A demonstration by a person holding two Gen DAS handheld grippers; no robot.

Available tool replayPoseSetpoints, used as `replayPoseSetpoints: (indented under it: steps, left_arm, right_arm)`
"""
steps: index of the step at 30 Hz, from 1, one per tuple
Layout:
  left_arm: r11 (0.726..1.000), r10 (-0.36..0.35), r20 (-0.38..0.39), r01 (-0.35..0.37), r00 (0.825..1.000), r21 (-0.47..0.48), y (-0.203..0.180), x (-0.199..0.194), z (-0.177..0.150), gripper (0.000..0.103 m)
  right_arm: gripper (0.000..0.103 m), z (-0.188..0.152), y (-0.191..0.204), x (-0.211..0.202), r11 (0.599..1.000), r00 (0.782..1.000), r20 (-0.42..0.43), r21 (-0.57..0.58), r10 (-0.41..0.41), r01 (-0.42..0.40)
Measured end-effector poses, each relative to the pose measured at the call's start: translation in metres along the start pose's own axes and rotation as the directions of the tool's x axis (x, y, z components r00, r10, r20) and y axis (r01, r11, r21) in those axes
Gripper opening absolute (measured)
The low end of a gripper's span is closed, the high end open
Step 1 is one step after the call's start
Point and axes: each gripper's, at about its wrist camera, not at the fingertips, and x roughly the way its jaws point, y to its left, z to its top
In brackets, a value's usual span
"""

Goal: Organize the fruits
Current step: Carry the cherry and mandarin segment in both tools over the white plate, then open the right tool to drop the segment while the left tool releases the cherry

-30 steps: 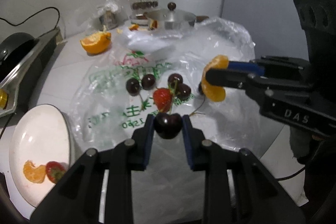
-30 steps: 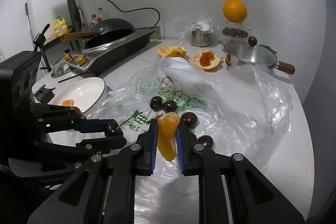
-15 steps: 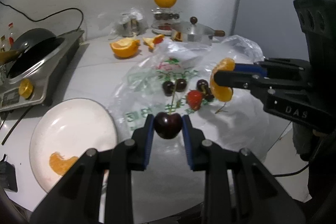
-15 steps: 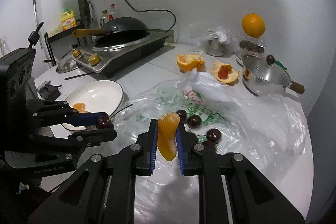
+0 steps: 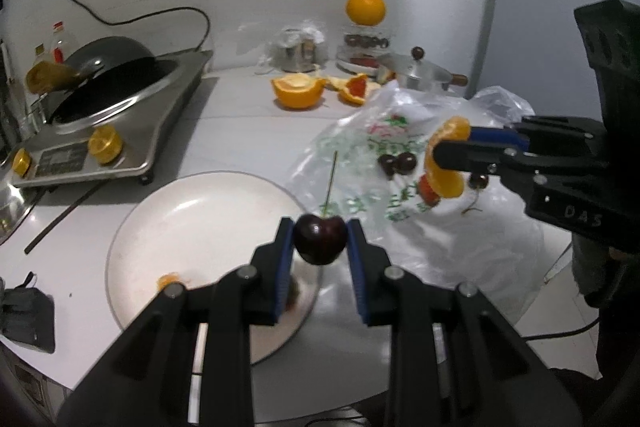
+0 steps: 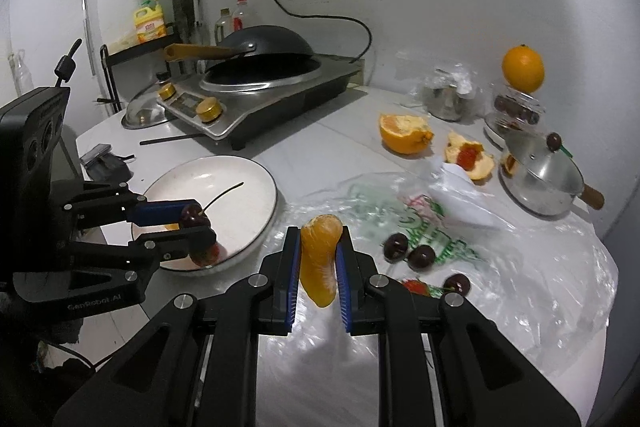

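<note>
A small orange segment [image 5: 168, 281] and a red strawberry [image 6: 208, 254] are held in the round white plate [image 5: 192, 211], near its front rim; the rest of its surface is left bare. On the crinkled clear plastic bag [image 6: 540, 267], dark loose cherries [image 6: 408, 251] and another strawberry [image 6: 416, 286] are scattered. A dark red cherry [image 5: 320, 239] is clamped between the blue pads of the left gripper [image 5: 320, 239] above the plate's right rim, its thin stem pointed up and away. A peeled orange wedge [image 6: 320, 259] is pinched by the right gripper [image 6: 319, 263] over the bag's edge beside the plate, its long axis kept roughly upright along the pads.
</note>
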Motion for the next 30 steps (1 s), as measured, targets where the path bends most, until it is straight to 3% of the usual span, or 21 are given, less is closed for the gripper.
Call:
replayPoseSetpoints:
  steps: [30]
  left_arm:
    - [0.987, 0.112, -0.021, -0.113, 0.994, -0.112, 0.103, 0.014, -0.023, 0.027]
  right_arm:
    - [0.018, 0.028, 0.068, 0.09, 0.99, 0.986, -0.119, -0.066, 0.116, -0.125]
